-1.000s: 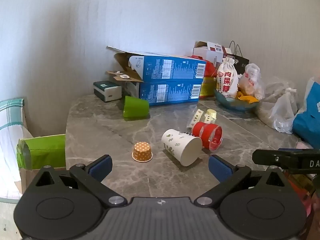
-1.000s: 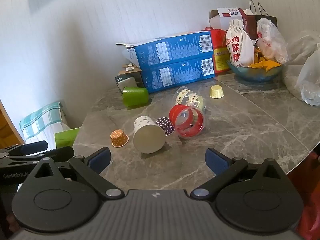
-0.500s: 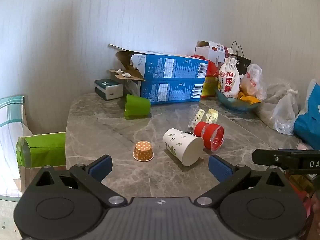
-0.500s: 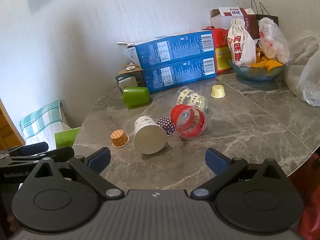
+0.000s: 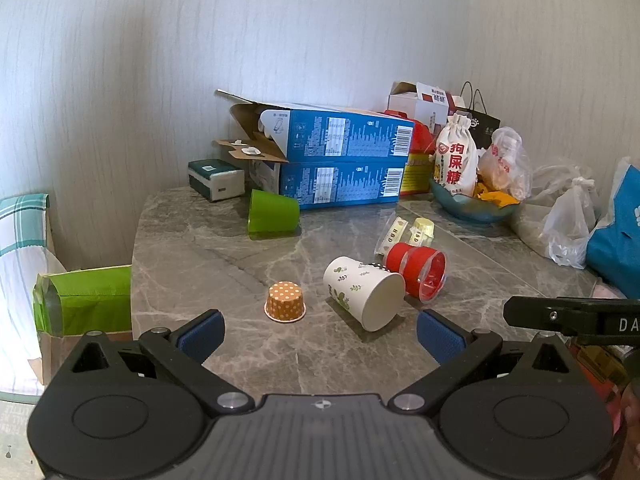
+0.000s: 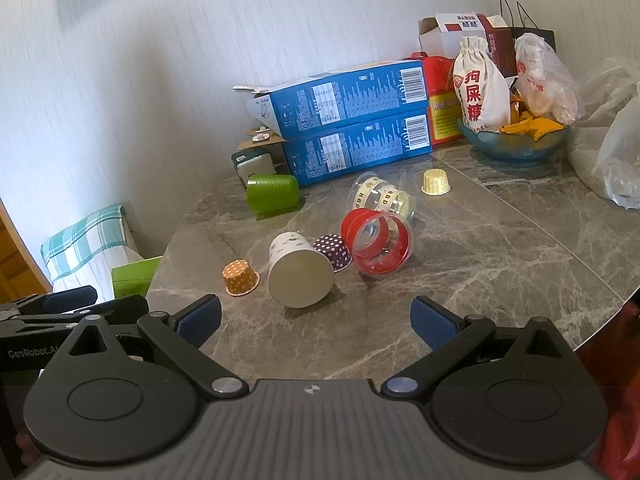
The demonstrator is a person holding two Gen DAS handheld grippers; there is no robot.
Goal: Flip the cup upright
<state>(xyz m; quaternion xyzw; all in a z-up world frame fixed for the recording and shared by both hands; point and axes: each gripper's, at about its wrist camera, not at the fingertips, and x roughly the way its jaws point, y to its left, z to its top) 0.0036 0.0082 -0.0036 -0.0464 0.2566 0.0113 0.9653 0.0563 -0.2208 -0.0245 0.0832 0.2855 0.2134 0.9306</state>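
A white paper cup with green leaf prints [image 5: 362, 292] [image 6: 298, 274] lies on its side on the grey marble table, mouth toward me. A red plastic cup [image 5: 418, 274] [image 6: 376, 240] and a clear cup with a yellow band [image 6: 380, 198] also lie on their sides beside it. A green cup [image 5: 272, 211] [image 6: 272, 193] lies tipped near the blue boxes. My left gripper [image 5: 320, 334] is open and empty, short of the white cup. My right gripper [image 6: 316, 320] is open and empty, just in front of the white cup.
Small orange [image 5: 285, 301], purple [image 6: 334, 251] and yellow [image 6: 435, 182] dotted cupcake cups stand upside down. Two stacked blue boxes [image 5: 340, 160], a tissue pack [image 5: 216, 179], a bowl with bags [image 6: 512, 140] and plastic bags [image 5: 568, 224] line the back and right. The table's edge [image 5: 134, 280] runs along the left.
Both grippers have drifted slightly; the cups sit a little lower and nearer in the right wrist view. No object has moved, and both stay open.
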